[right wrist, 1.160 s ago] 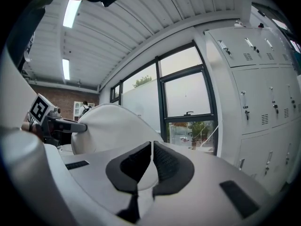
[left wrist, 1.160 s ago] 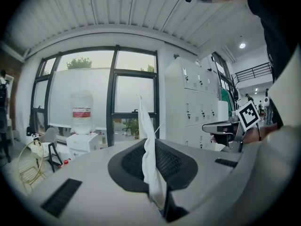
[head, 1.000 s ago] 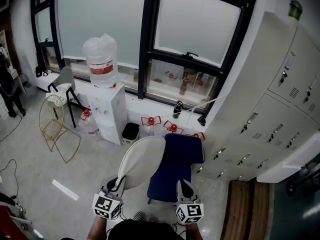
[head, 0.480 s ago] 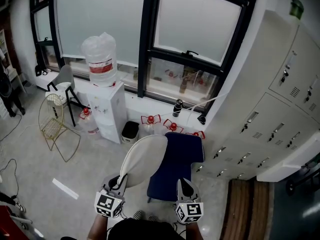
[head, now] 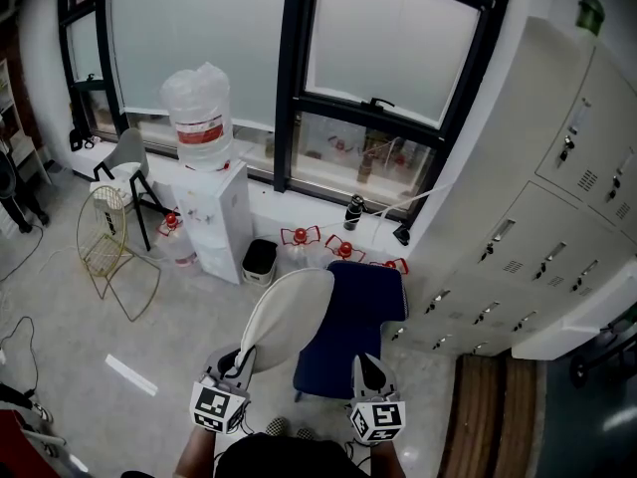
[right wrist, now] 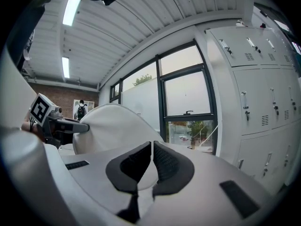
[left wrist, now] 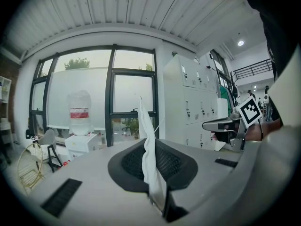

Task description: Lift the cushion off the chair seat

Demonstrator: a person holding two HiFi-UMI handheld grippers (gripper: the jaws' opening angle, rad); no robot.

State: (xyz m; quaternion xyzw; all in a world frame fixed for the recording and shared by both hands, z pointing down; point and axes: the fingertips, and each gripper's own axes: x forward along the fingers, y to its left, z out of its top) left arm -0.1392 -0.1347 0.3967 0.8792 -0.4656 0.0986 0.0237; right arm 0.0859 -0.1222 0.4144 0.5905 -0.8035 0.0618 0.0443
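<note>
The left gripper (head: 237,362) is clamped on the near edge of the white cushion (head: 289,312), which rises on a slant along the left edge of the blue chair (head: 358,312). The right gripper (head: 369,371) hangs closed and empty above the seat's near edge. Lockers (head: 518,247) crowd the right side, and open floor (head: 70,327) lies to the left.
</note>
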